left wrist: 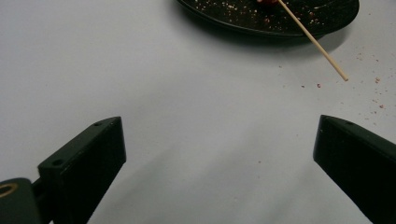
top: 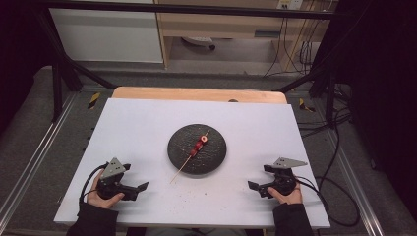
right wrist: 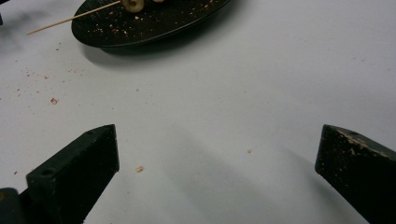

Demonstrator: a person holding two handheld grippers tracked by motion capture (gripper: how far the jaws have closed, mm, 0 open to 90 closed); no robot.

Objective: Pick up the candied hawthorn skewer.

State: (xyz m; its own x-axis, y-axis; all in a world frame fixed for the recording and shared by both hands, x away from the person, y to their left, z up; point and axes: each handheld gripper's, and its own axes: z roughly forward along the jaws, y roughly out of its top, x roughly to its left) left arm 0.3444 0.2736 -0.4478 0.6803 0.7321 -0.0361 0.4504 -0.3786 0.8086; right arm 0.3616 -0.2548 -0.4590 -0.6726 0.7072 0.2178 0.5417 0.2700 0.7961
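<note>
at the centre of the white board (top: pixel 147 123) lay a dark round plate (top: pixel 216 155), and across it rested a wooden skewer (top: pixel 183 167) carrying a few red pieces (top: pixel 198 145) near its middle. the bare end of the stick overhung the near rim toward the left gripper's side, clear of the board, which left it free to be pinched without touching the food. the left gripper (top: pixel 140 189) rested near the front left corner, held by a hand (top: pixel 101 199), jaws spread wide with nothing between them. the right gripper (top: pixel 254 187) rested near the front right corner in the other hand (top: pixel 287 196), jaws likewise spread wide and empty. both pointed inward toward the plate yet stood well apart from it, a ready stance judged suitable for a two-sided approach: one tool to steady the stick, the other to work the pieces. red crumbs (right wrist: pixel 53 100) lay scattered on the board beside the plate, with more on the plate itself. pale residue showed on one right fingertip (right wrist: pixel 359 144).
</note>
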